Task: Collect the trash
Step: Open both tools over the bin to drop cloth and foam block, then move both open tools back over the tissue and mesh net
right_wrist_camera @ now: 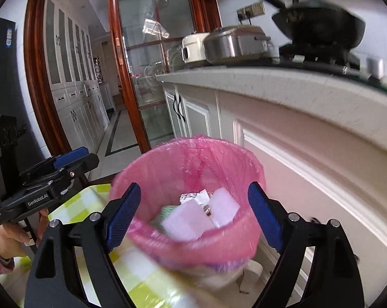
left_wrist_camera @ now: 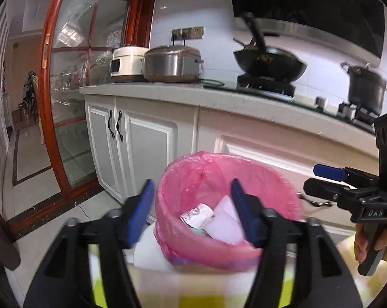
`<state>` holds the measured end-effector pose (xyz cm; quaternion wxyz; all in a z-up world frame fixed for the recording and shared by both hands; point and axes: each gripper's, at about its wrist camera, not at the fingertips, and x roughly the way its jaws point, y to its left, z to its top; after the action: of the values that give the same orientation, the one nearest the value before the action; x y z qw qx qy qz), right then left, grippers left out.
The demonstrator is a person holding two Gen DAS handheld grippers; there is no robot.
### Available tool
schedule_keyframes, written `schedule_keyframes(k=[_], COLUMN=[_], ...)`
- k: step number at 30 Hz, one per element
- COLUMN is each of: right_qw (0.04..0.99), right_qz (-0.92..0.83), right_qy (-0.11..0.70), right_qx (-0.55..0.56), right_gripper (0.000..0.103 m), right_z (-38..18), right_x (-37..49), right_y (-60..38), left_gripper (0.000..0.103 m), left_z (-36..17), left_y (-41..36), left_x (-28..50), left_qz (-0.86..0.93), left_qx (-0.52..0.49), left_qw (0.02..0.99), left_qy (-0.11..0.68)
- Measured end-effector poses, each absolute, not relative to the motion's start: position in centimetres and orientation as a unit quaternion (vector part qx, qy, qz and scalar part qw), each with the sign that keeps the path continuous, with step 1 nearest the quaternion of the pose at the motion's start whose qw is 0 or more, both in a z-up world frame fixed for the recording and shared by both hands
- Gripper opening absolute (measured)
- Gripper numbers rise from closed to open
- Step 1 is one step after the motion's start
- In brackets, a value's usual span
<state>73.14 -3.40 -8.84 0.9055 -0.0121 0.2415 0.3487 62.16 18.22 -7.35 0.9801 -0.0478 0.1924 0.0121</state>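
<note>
Two handheld grippers, catalogued view by view as I read them from my station.

Left wrist view:
- My left gripper (left_wrist_camera: 190, 200), black frame with blue pads, stands released, jaws spread wide with nothing pressed between them.
- Round bin lined with a pink plastic bag (left_wrist_camera: 193, 172) sits directly ahead and below, on the floor in front of the white kitchen cabinets (left_wrist_camera: 147, 138).
- Crumpled white paper scraps and a printed wrapper (left_wrist_camera: 216, 218) lie inside the bag, at the bottom.
- My right gripper (left_wrist_camera: 326, 177) enters from the right edge, held by a hand (left_wrist_camera: 365, 238) on its grey grip, level with the bin's far rim.
- On the pale stone counter (left_wrist_camera: 167, 97): a white rice cooker (left_wrist_camera: 126, 63), a steel rice cooker (left_wrist_camera: 172, 63), a black wok (left_wrist_camera: 270, 63) on a burner, a dark stockpot (left_wrist_camera: 365, 87).
- Red wooden sliding door with glass panes (left_wrist_camera: 78, 77) stands at left.

Right wrist view:
- My right gripper (right_wrist_camera: 193, 215) is likewise unclenched; its blue pads flank the bin without touching anything, empty between.
- Pink-lined bin (right_wrist_camera: 167, 161) fills the centre, blurred, with white scraps (right_wrist_camera: 190, 218) in it.
- My left gripper (right_wrist_camera: 72, 159) shows at left, a hand (right_wrist_camera: 8, 236) on its handle; from this side I cannot tell its jaw gap.
- Yellow-green and white checked cloth (right_wrist_camera: 80, 205) lies beneath both grippers, just beside the bin.
- Counter, both cookers and the wok appear at upper right.
</note>
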Motion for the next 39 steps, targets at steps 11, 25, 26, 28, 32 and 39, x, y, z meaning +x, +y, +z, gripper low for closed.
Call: schedule_keyframes(k=[11,25,26,28,32,39], right_qw=[0.931,0.942,0.942,0.943,0.944,0.944], right_qz=[0.299,0.268,0.268,0.265,0.258,0.240], right_qy=[0.210,0.202,0.203,0.201,0.205,0.227], right_qx=[-0.010,-0.022,-0.021,-0.018,-0.024,-0.020], right_gripper=[0.085,0.085,0.085,0.085,0.085,0.085], right_z=[-3.5,-3.9,-4.1,-4.6,-5.9,-9.4], right_x=[56.7,36.8,35.7,33.5,30.3,29.2], right_y=[-9.1,-14.8,-15.1,-15.5,-15.5,-15.3], left_gripper=[0.098,0.098,0.098,0.098,0.098,0.098], left_z=[-2.6,-3.0,-3.3,-3.8,-4.6,-6.5], left_y=[12.4,5.6,5.3,4.8,4.0,4.0], left_x=[46.7,27.6,26.7,25.0,22.1,20.7], left_qz=[0.018,0.013,0.011,0.006,0.006,0.006], left_qx=[-0.039,-0.014,-0.015,-0.016,-0.016,-0.022], left_qw=[0.985,0.985,0.984,0.984,0.983,0.980], left_qy=[0.165,0.173,0.176,0.180,0.184,0.197])
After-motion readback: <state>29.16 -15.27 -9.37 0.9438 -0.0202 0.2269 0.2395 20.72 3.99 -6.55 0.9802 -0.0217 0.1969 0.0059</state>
